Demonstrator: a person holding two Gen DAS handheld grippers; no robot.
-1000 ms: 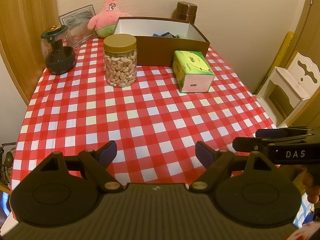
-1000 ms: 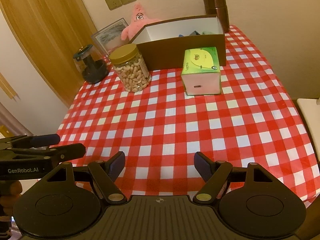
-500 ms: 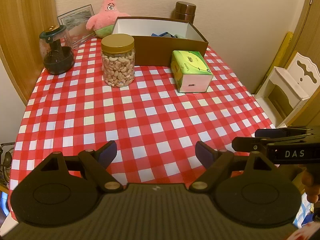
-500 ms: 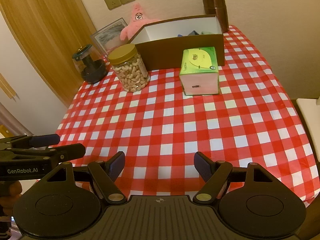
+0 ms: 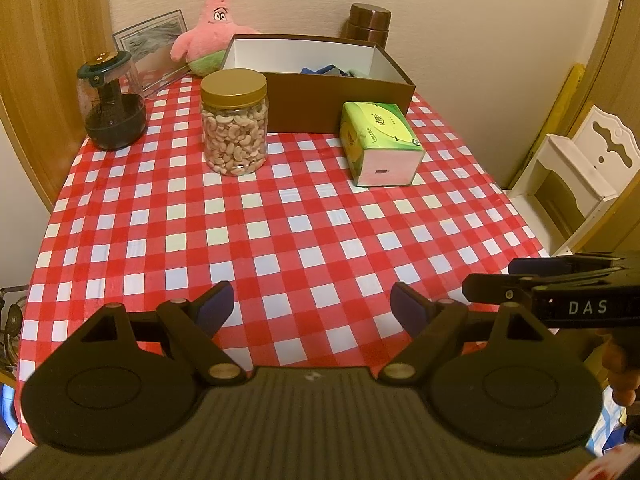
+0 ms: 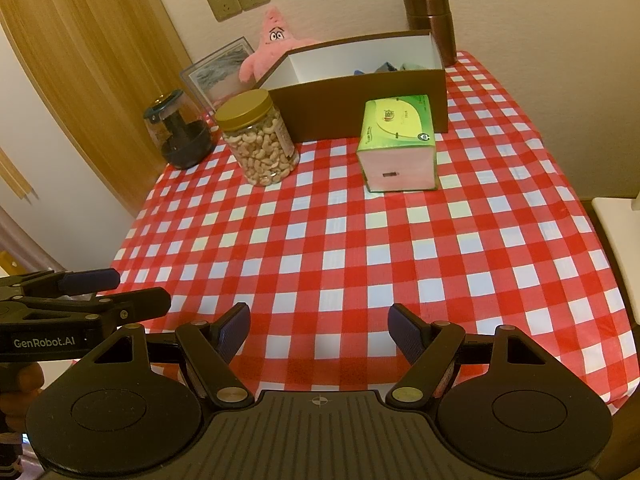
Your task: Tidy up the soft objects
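A pink star plush (image 5: 210,30) (image 6: 276,46) sits at the table's far left corner, behind a brown open box (image 5: 336,104) (image 6: 360,108). Blue and green cloth (image 5: 326,71) (image 6: 384,67) lies inside the box. A green tissue pack (image 5: 378,142) (image 6: 398,142) lies in front of the box. My left gripper (image 5: 312,304) is open and empty above the near table edge. My right gripper (image 6: 319,324) is open and empty beside it, to the right. Each gripper shows side-on in the other's view: the right one (image 5: 520,276) and the left one (image 6: 116,292).
A jar of cashews (image 5: 234,124) (image 6: 260,140) stands left of the box. A dark glass chopper (image 5: 112,104) (image 6: 180,132), a picture frame (image 5: 154,44) and a brown canister (image 5: 368,24) (image 6: 432,20) stand at the back. A white chair (image 5: 572,176) is right of the table.
Both grippers have drawn back slightly from the table; objects look a little farther away. Jaws stay open.
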